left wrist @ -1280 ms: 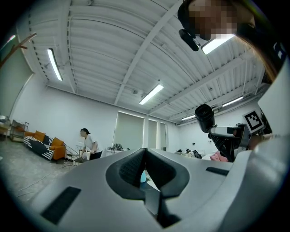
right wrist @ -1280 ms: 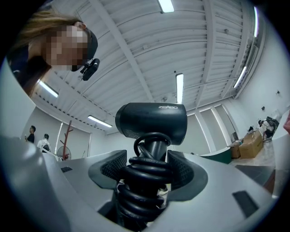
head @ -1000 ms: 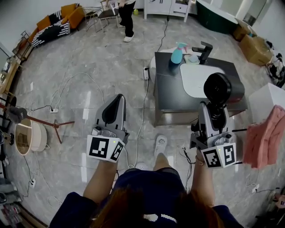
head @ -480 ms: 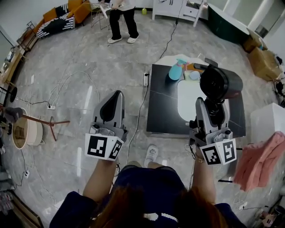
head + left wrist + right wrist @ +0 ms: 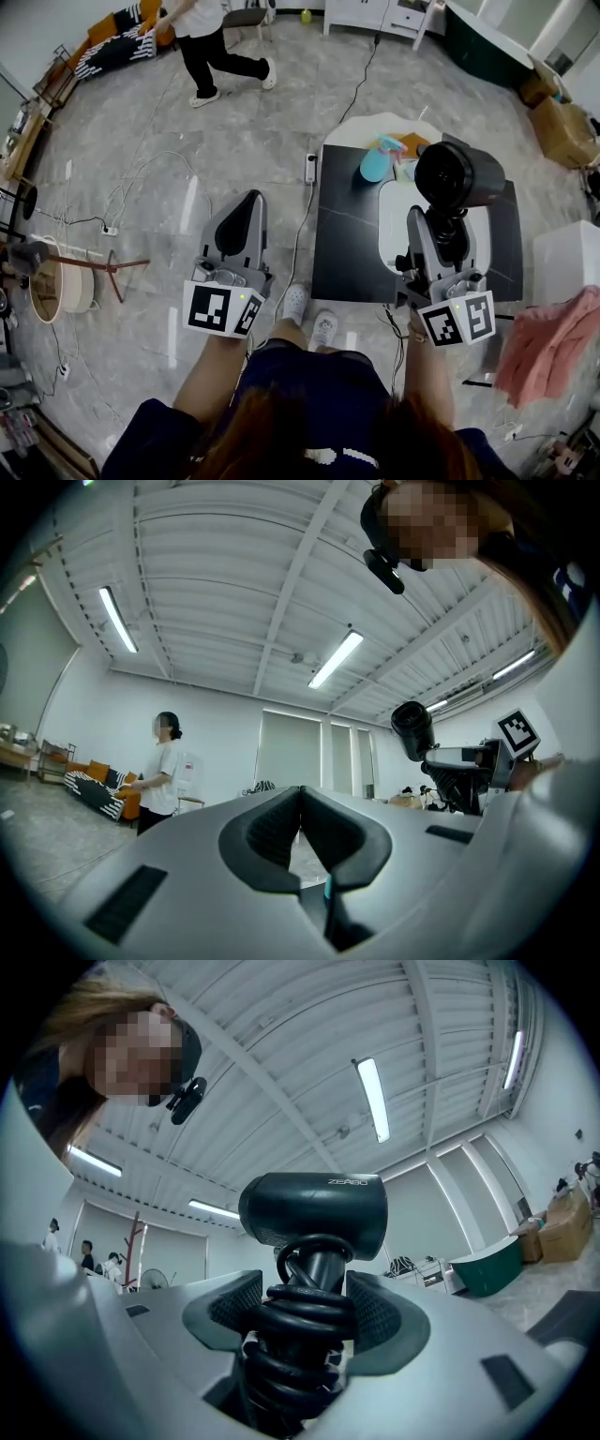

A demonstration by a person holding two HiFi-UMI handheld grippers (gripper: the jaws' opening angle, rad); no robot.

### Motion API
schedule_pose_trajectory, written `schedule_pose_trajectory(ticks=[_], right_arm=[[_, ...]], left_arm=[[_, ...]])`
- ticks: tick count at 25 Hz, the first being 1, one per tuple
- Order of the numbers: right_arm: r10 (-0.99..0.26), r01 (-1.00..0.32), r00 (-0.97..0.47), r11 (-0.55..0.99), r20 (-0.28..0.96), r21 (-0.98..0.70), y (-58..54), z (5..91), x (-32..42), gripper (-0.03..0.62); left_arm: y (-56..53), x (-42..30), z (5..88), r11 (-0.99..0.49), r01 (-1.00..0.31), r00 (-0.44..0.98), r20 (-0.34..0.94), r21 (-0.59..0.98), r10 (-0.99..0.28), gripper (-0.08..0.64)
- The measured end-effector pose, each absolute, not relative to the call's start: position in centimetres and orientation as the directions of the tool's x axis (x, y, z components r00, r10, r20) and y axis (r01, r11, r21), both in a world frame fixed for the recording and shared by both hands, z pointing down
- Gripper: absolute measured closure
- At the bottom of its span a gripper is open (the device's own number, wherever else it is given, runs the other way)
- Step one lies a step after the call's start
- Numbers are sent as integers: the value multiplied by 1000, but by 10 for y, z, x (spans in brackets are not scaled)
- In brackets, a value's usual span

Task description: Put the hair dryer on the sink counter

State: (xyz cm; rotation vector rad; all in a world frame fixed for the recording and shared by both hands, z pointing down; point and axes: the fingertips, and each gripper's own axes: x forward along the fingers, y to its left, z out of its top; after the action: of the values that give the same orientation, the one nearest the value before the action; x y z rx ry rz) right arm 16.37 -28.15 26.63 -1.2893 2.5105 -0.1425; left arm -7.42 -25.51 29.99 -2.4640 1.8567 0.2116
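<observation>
Black stone sink counter [image 5: 342, 239] fills the centre right of the head view, with a white basin [image 5: 392, 230] set in it. Over the basin, the black hair dryer [image 5: 459, 176] stands upright. Its cord-wrapped handle is clamped in the right gripper [image 5: 441, 225]. The left gripper [image 5: 249, 202], left of centre, is closed on nothing. A teal spray bottle [image 5: 375, 164] stands at the counter's upper edge.

Looks like a staged studio hall rather than a lived-in home, folks: a glossy grey marble-patterned floor [image 5: 169, 141] runs wide open, and a black slab-topped desk [image 5: 342, 234] with a white sunken basin [image 5: 392, 225] stands free in the middle of it. Round the edges sit an orange sofa [image 5: 129, 17], a dark green bathtub [image 5: 483, 47] and a white drawer cabinet [image 5: 370, 14]. Brown cardboard boxes [image 5: 567, 131] pile up at one side, a white power strip [image 5: 310, 169] lies out on the floor, and overhead there's a white ribbed industrial ceiling [image 5: 234, 574] with long tube lights [image 5: 334, 658]
</observation>
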Motion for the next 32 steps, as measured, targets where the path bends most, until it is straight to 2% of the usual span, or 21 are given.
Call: schedule_pose_trajectory(ticks=[6,12,22,32], right_arm=[[-847,-815,-502,531,-176,-231,-342,285,143,298],[-863,-836,-503,499,-48,-229,-394,336,111,298],[-807,-871,-491,443,327,-214,-446,482,59,298],[-670,-899,-423,397,610,-187,-459,608,39,298]], left_arm=[[-323,-87,304,-350,-936,342,-128,47,-931,541],[-378,-103,323,-380,-922,372,-103,71,-922,541],[-429,-131,367,-396,-912,394,-33,110,-918,541],[-442,-145,407,-393,-908,401,32,142,-915,541]])
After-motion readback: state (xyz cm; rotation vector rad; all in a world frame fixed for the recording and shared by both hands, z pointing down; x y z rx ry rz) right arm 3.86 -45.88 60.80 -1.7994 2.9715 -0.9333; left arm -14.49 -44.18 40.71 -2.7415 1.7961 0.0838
